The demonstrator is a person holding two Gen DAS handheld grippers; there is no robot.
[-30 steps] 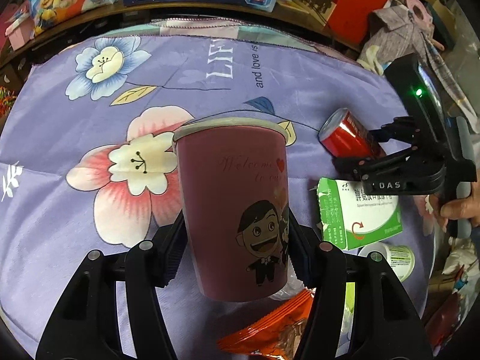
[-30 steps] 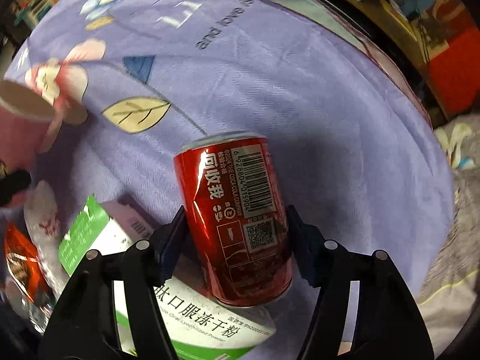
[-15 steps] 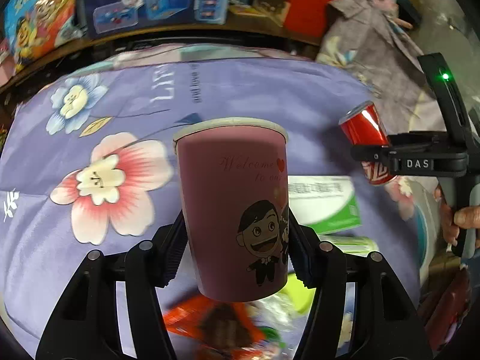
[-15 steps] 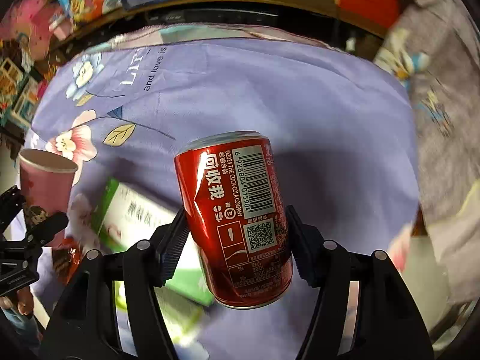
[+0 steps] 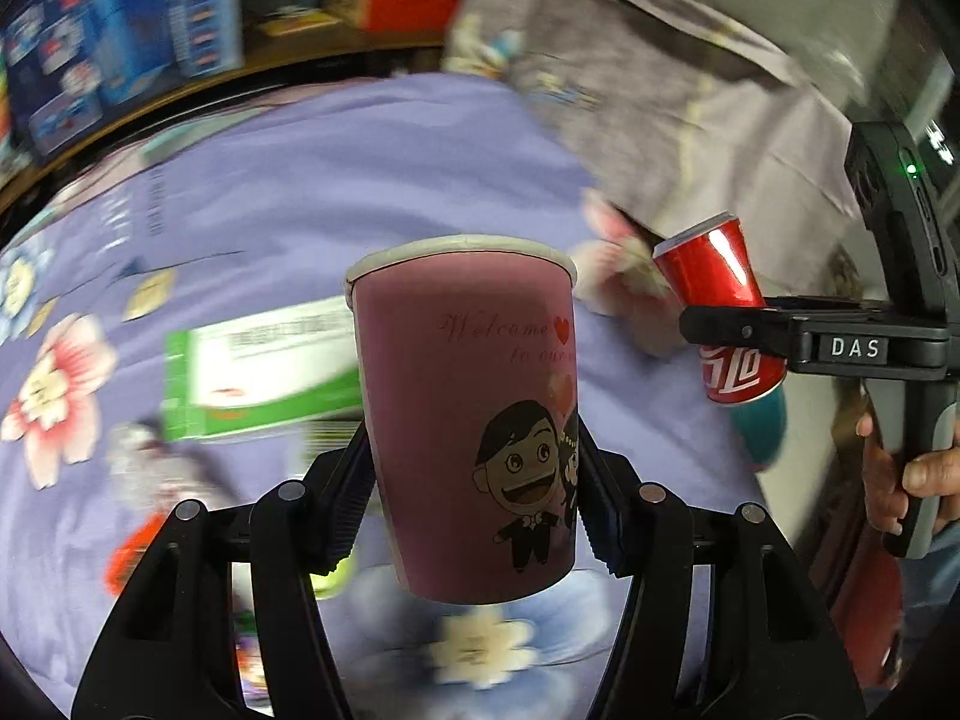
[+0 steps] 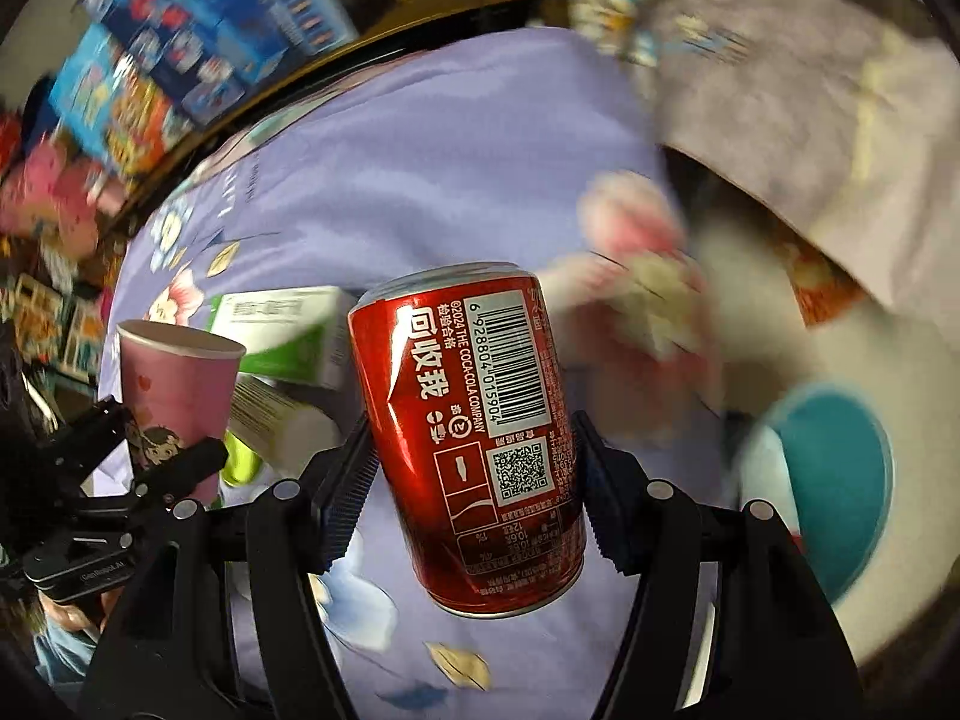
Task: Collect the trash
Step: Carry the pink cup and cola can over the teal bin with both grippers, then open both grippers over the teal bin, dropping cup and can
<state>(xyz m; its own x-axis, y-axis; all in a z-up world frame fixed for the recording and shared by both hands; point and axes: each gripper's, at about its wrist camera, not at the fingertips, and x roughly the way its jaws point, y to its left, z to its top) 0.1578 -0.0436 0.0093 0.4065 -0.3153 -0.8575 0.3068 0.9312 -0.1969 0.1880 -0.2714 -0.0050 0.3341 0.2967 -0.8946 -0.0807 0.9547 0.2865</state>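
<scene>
My left gripper is shut on a pink paper cup with a cartoon couple, held upright above the purple flowered tablecloth. My right gripper is shut on a red cola can, also lifted off the table. The can and the right gripper show at the right of the left wrist view; the cup shows at the left of the right wrist view. A teal bin lies blurred at the lower right, off the table's edge.
A green and white box lies on the cloth, with an orange wrapper and other small litter near it. A second white box lies beside the green one. Grey cloth and shelves of toy boxes stand behind.
Both grippers have lifted and swung to the right with their loads. The table has slid left in both views, and the teal bin has come into the right wrist view.
</scene>
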